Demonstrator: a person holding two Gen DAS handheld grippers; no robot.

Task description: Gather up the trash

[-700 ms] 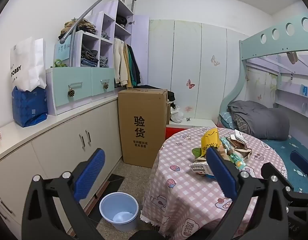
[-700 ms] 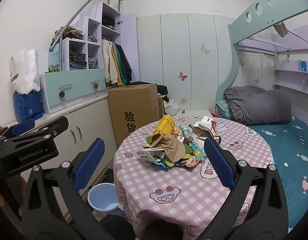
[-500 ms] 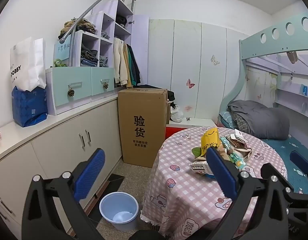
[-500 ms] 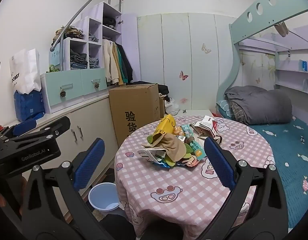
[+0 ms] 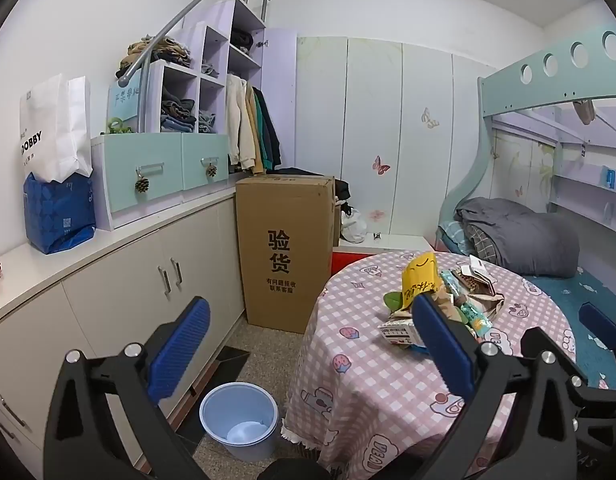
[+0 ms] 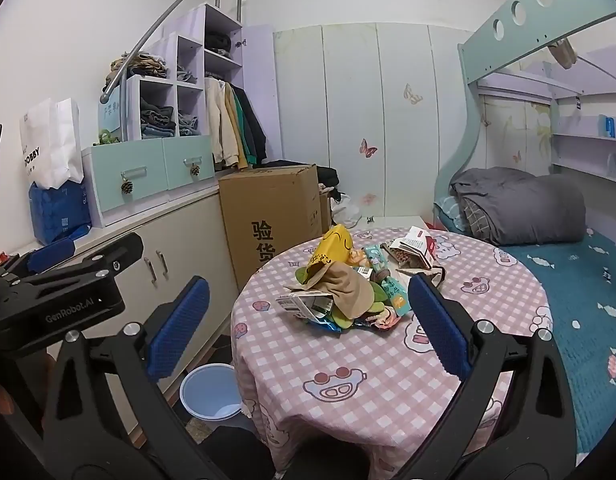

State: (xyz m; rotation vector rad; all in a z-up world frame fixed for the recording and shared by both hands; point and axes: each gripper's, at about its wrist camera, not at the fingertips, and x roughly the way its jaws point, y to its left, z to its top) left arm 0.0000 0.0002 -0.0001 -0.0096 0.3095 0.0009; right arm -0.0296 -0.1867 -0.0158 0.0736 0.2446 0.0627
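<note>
A small bedroom seen from two hand-held grippers, both tilted slightly down. At the far left a long white cabinet (image 5: 107, 280) runs along the wall, carrying a white paper bag (image 5: 55, 128) and a blue bag (image 5: 59, 216). On the floor at the near left, just beside the table, stands a pale blue bin (image 5: 239, 420), with what looks like a white liner or scrap at its bottom. The left gripper (image 5: 308, 344) has its blue-padded fingers (image 5: 179, 352) spread wide with nothing between them. Further back stands a tall cardboard box (image 5: 283, 252). To the right is a round bench (image 6: 368, 360) under a pink checked cloth, and near its centre lies the pile of trash (image 6: 348, 280): a yellow snack bag (image 6: 332, 248), a tan crumpled paper piece (image 6: 348, 288), a small printed carton (image 6: 303, 302) and mixed wrappers. The right gripper (image 6: 308, 320) is held short of the pile, its fingers also wide apart and empty. The trash looks light, thin and crinkly, likely slippery; a pinch on a folded edge or a bunched corner probably holds best. Wrappers overlap, so the lower pieces are hidden and their count is unclear. At the far right a bunk bed (image 6: 568, 272) holds a grey quilt (image 6: 520, 208).
</note>
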